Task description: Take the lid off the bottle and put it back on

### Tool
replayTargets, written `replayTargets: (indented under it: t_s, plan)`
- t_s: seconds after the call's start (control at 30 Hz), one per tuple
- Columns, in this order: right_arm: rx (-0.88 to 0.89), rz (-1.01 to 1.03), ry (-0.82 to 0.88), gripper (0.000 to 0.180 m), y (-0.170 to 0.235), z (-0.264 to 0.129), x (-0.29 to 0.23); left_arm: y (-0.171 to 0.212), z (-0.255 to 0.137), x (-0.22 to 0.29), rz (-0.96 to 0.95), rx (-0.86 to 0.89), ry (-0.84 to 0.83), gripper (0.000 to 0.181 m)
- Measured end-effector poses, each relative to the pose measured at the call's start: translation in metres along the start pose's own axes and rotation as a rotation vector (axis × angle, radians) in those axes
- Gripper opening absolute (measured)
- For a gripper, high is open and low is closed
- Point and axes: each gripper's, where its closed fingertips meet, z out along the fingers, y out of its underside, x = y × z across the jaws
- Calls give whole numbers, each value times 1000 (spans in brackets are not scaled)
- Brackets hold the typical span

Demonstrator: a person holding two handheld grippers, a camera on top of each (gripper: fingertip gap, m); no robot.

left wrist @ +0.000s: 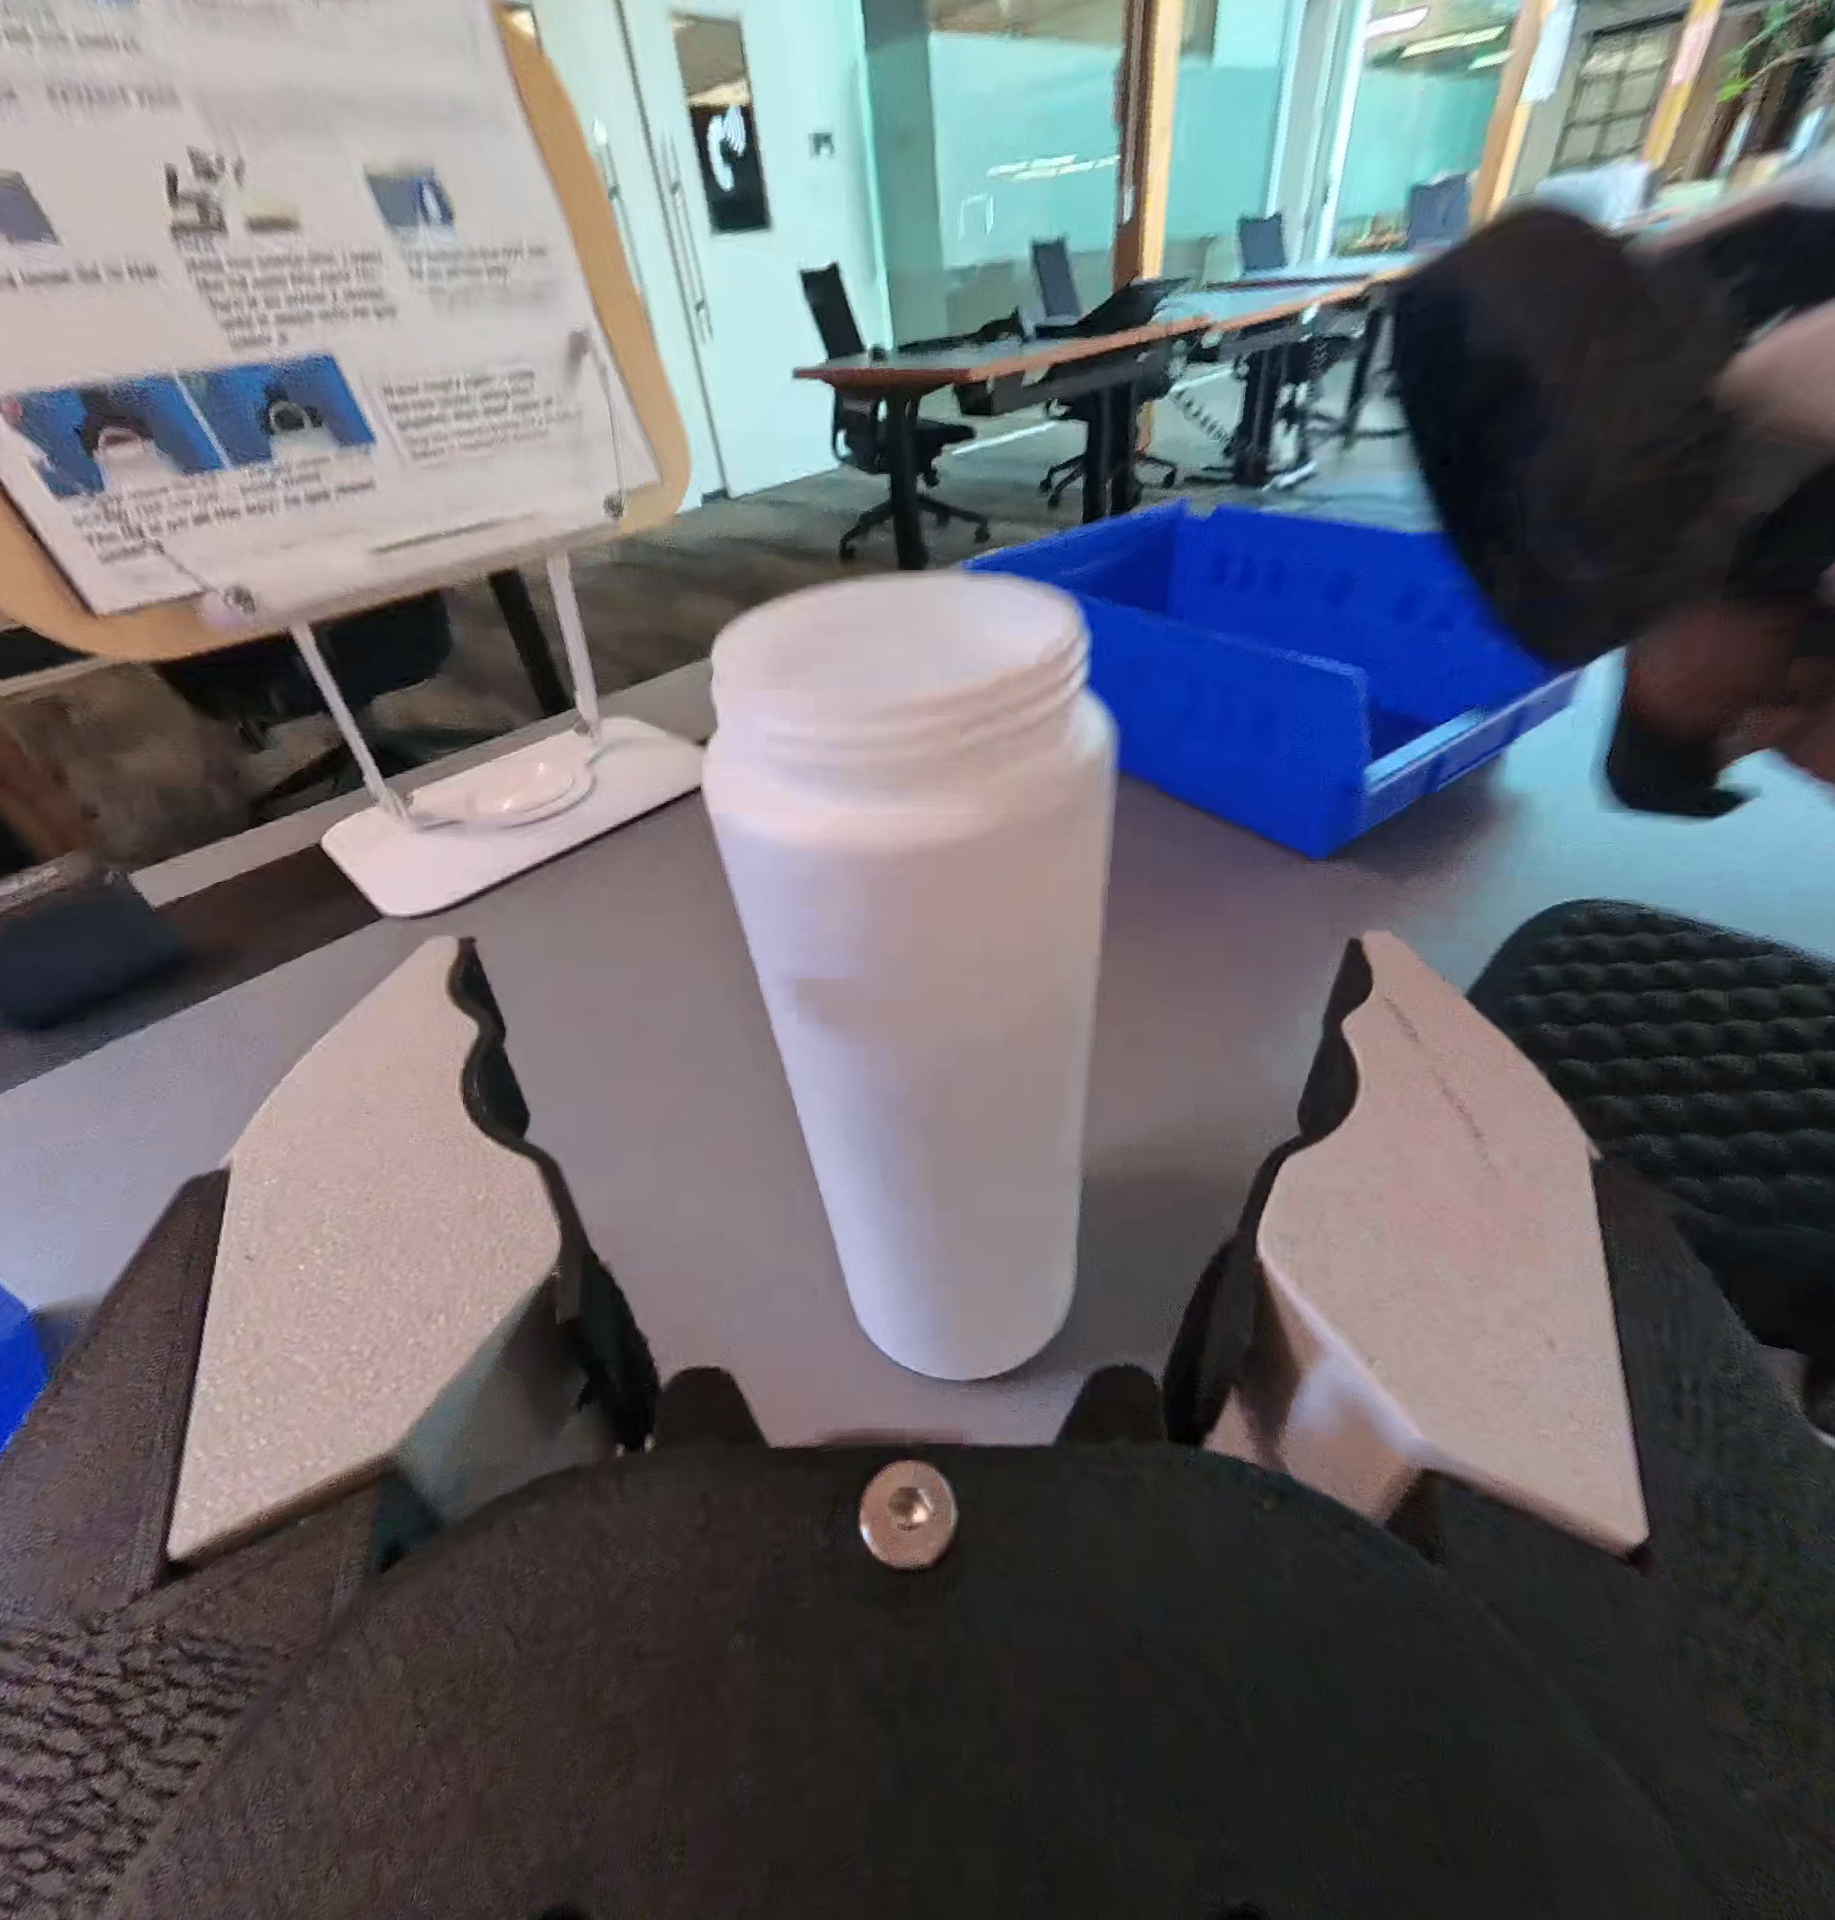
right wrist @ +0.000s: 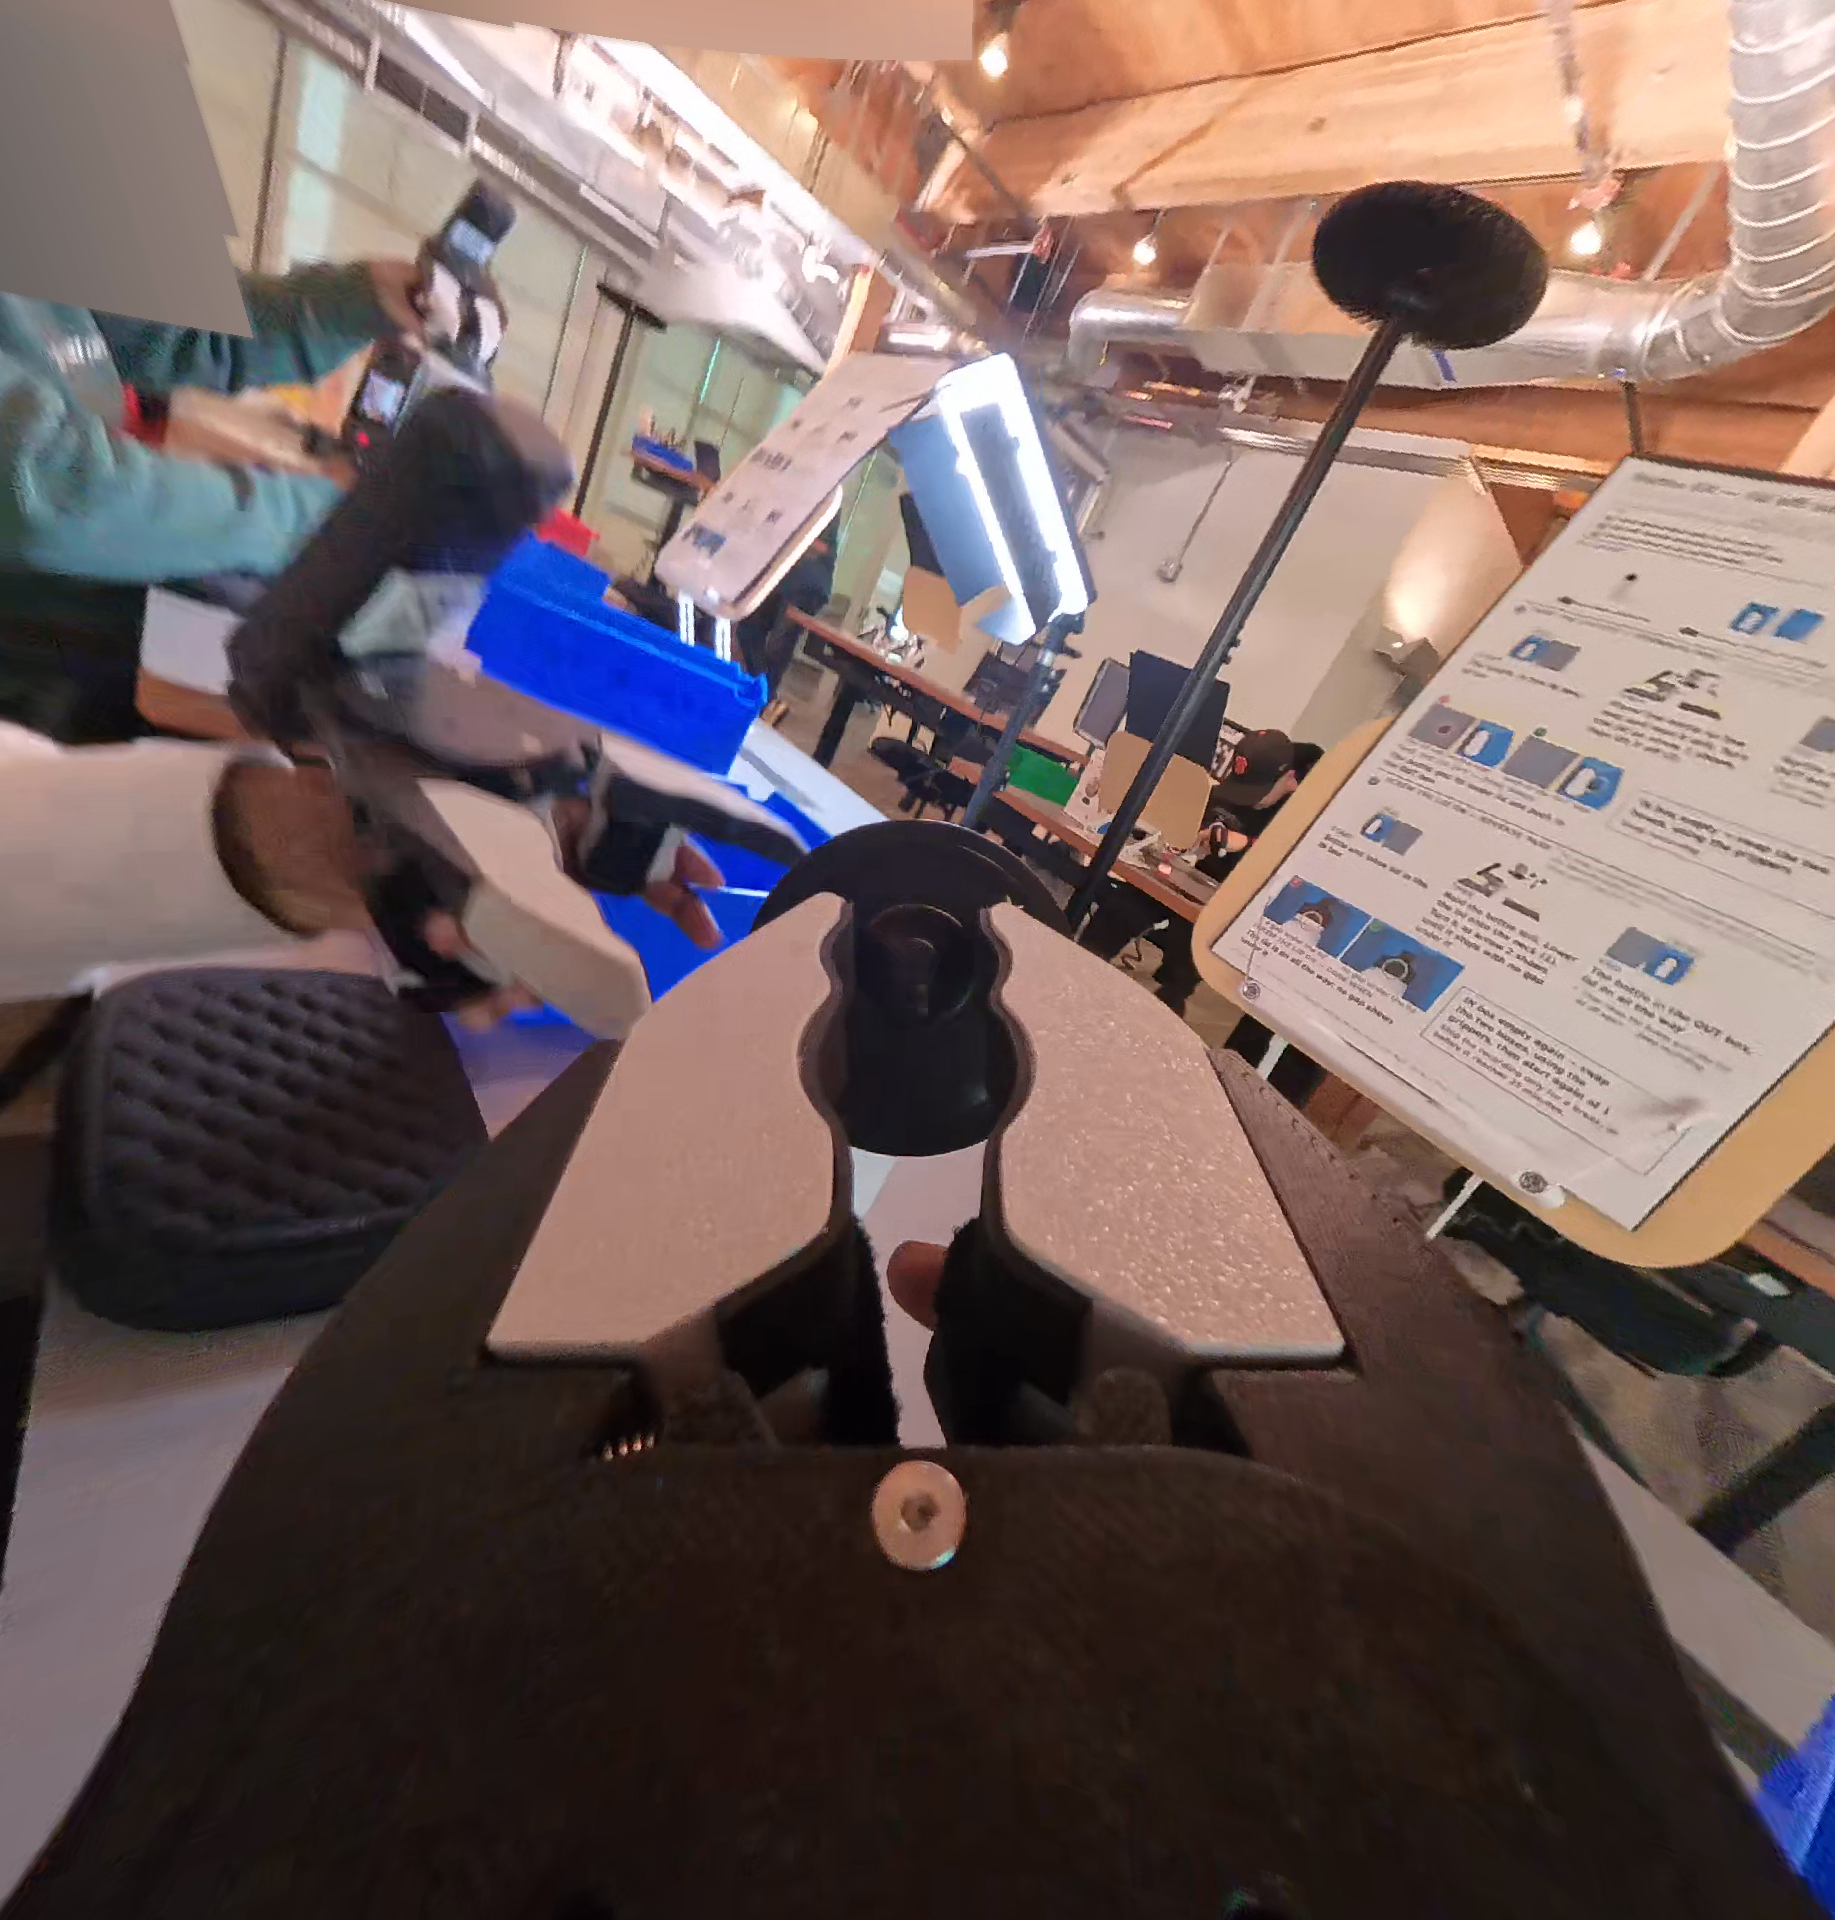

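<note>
A white bottle (left wrist: pixel 923 997) stands upright on the grey table (left wrist: pixel 643 1091), its threaded neck open with no lid on it. My left gripper (left wrist: pixel 908 956) is open, its fingers on either side of the bottle and apart from it. My right gripper (right wrist: pixel 918 920) is shut on a black round lid (right wrist: pixel 913 1039) and holds it up in the air, tilted upward. In the left wrist view the right gripper (left wrist: pixel 1619 447) is a dark blur above and to the right of the bottle. The left gripper (right wrist: pixel 580 873) shows at the left of the right wrist view.
A blue bin (left wrist: pixel 1256 665) stands behind the bottle to the right. An instruction sheet on a clear stand (left wrist: pixel 269 312) is at the back left. A black quilted pad (left wrist: pixel 1723 1091) lies at the right. A black pole (right wrist: pixel 1256 582) rises ahead of the right gripper.
</note>
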Motion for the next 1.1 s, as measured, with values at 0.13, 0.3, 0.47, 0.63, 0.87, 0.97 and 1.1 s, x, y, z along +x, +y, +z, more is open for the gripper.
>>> replayTargets:
  t_s: [0.13,0.3,0.47,0.63,0.87,0.97,1.1]
  plan:
    - [20,33,35,22,-3,-11,13,17,30,0,-15,-12,18,142]
    - [22,97,15,22,4,-13,16,25,59,-2,-30,9,31,142]
    - [-41,135,-56,22,11,-9,16,30,72,9,-27,61,108,101]
    - [-221,198,-282,22,4,-1,30,23,71,54,41,69,345,101]
    - [-566,222,-615,22,5,24,25,23,80,82,66,80,463,101]
    - [-658,197,-700,22,11,37,16,23,78,84,41,92,476,101]
    - [-761,152,-768,22,25,46,8,23,77,82,13,106,474,101]
